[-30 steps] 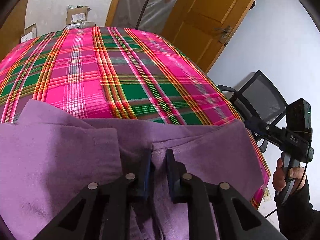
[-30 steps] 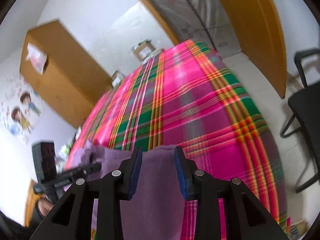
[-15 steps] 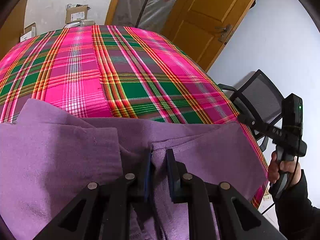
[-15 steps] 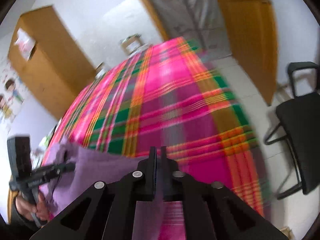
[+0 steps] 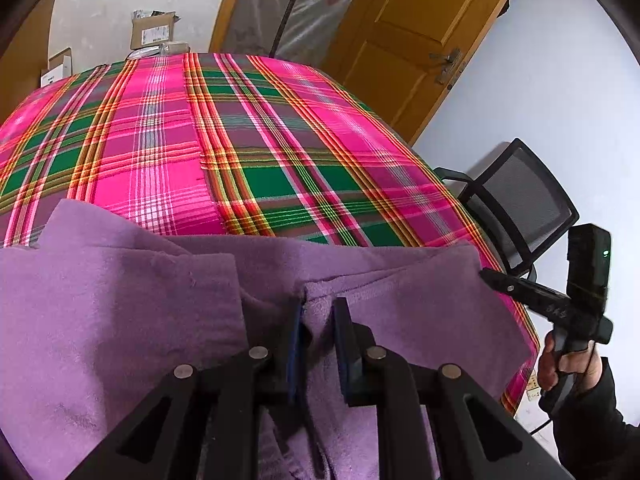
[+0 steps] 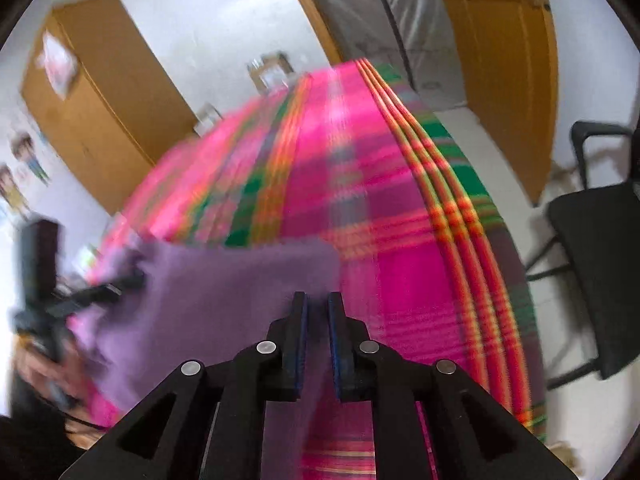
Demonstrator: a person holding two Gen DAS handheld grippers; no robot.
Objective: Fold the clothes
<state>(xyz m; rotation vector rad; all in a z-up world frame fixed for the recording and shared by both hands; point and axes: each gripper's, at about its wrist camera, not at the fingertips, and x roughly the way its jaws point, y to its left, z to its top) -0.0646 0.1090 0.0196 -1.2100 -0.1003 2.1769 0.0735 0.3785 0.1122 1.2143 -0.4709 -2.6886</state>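
Both grippers pinch the purple garment [image 5: 120, 320] low in the frame on the plaid table [image 5: 280, 140], the left gripper [image 5: 318, 344] at its middle edge, the right gripper [image 6: 317, 340], jaws just reopened slightly, at a corner; folding looks barely begun.

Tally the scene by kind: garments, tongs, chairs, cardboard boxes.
Purple garment: 1
Tongs: 2, left tongs, right tongs
Black chair: 1
Cardboard boxes: 2, big box, small box
Total: 6
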